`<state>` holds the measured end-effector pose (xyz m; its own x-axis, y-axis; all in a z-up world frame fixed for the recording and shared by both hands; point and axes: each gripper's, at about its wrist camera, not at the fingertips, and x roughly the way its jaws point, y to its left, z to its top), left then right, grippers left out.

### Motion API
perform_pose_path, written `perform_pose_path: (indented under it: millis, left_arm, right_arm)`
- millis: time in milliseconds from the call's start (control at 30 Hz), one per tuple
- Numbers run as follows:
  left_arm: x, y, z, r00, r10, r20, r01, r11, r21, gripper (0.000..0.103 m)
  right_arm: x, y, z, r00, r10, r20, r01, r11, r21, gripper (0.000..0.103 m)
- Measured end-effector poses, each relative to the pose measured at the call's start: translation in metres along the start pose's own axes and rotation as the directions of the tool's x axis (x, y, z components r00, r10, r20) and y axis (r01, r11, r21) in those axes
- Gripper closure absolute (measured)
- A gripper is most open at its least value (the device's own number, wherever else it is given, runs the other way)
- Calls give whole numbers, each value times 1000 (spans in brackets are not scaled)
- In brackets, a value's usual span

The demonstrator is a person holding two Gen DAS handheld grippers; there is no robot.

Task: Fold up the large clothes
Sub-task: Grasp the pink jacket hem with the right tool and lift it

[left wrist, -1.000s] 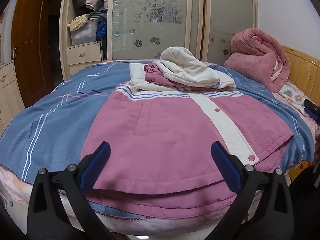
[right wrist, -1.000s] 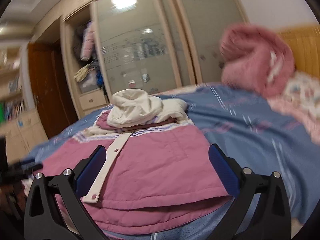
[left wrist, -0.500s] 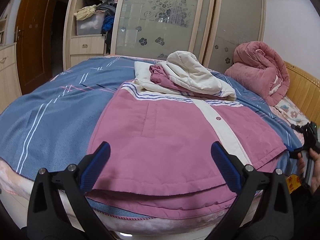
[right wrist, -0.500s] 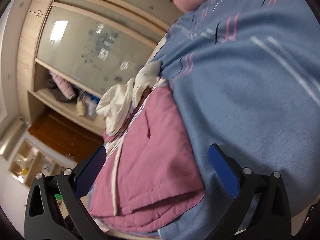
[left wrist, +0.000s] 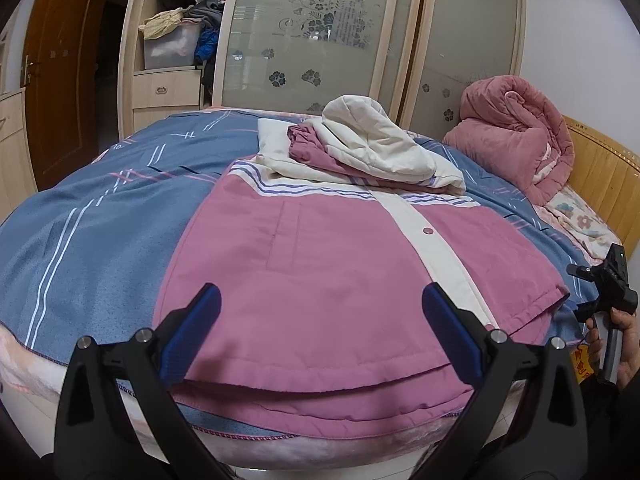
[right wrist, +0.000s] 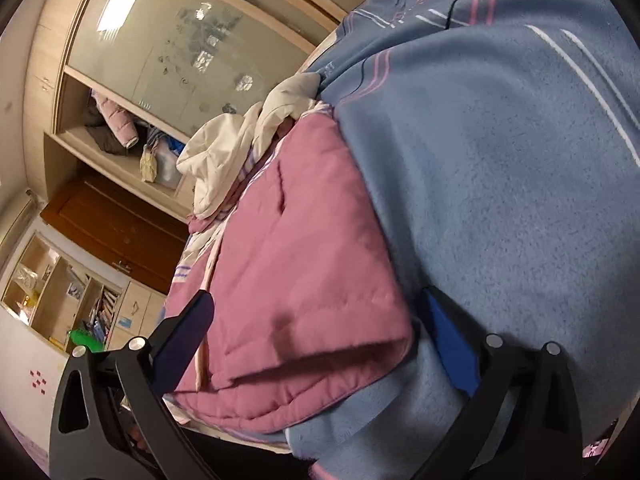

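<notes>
- The left gripper (left wrist: pixel 320 332), black-armed with blue pads, stands wide apart with nothing between its fingers, hovering over the near hem of the pink quilted jacket with a cream snap placket (left wrist: pixel 320 280).
- The right gripper (right wrist: pixel 320 344) is tilted steeply and is likewise spread wide; its blue-padded fingers (right wrist: pixel 452 344) straddle the jacket's folded near corner, but I cannot tell whether either pad touches the cloth.
- In the left view the right gripper's black frame shows beside the jacket's right hem corner, held in a person's hand (left wrist: pixel 624 344).
- The jacket lies flat, front up, in the middle of the blue fleecy blanket with white and pink stripes (left wrist: pixel 100 240). Its long axis runs from the near edge of the bed toward the wardrobe, hem nearest the grippers, cream hood (left wrist: pixel 372 140) at the far end.
- The sleeves are folded across the jacket's upper part under the hood, in bunched pink and cream layers; a striped band crosses below them.
- The jacket's fabric is smooth and lightly padded, with a stitched hem and a slit pocket left of the placket.
- Right of the jacket, a rolled plush pink quilt (left wrist: pixel 516 136) sits against a slatted wooden headboard (left wrist: pixel 600 168).
- Beyond the jacket stands a pale wood wardrobe with frosted floral sliding doors (left wrist: pixel 312 40); its open shelves hold heaped clothes and a plastic bin.
- Left of the wardrobe is a brown wooden door (left wrist: pixel 60 80).
</notes>
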<state>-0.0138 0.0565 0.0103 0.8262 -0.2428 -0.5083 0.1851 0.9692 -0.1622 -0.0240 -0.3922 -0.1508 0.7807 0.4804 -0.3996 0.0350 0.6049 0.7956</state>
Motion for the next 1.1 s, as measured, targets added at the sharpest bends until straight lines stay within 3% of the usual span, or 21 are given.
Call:
perform_pose_path:
  millis: [133,300,467,567,667,733,833,867,933,1000,1100]
  left_arm:
    - [0,2,-1,1000,2,-1,-2,1000,-4,2]
    - [-2,3,-1,1000,3,2,-3,1000,-7,2]
    - [-3,8,-2,1000,9,-3,-9,1000,-13,2]
    - [-4,12,-2,1000,8,-2,-8,1000,-29,2]
    - [-4,13,-2,1000,2,-5,-2,999,-35,2]
    - [-4,11,-2,1000,0,-4,0,1000,-28,2]
    - [-3,9,-2,1000,-4,-9,4,1000,-21,2]
    - [-3,8,-2,1000,-5,-9,5,1000,-20,2]
    - [-4,8,-2,1000,-6,-6,5,1000,-19,2]
    - [-4,9,-2,1000,-6,-3,6,1000,-23,2]
    - [-4,11,-1,1000,-10,-1,10,999,-37,2]
  right_arm:
    - [0,7,-11,998,55,-22,-55,998,-3,1]
    - [-11,32,-13,997,50,56,-43,992,-120,1]
    - [-13,49,-8,992,-59,109,84,968,-236,1]
    - [-16,52,-3,994,-8,105,33,971,-235,1]
    - [-5,61,-8,999,22,32,-13,964,-265,1]
    - [9,60,-15,999,-48,-6,45,964,-263,1]
    - [25,42,-21,972,-231,-32,220,955,-199,1]
    - [24,38,-21,970,-241,-34,231,956,-183,1]
    - [19,32,-20,984,-175,-46,168,978,-128,1]
    - [16,30,-20,997,-35,-67,31,997,-66,1]
    - [16,29,-21,990,116,-75,-117,993,-1,1]
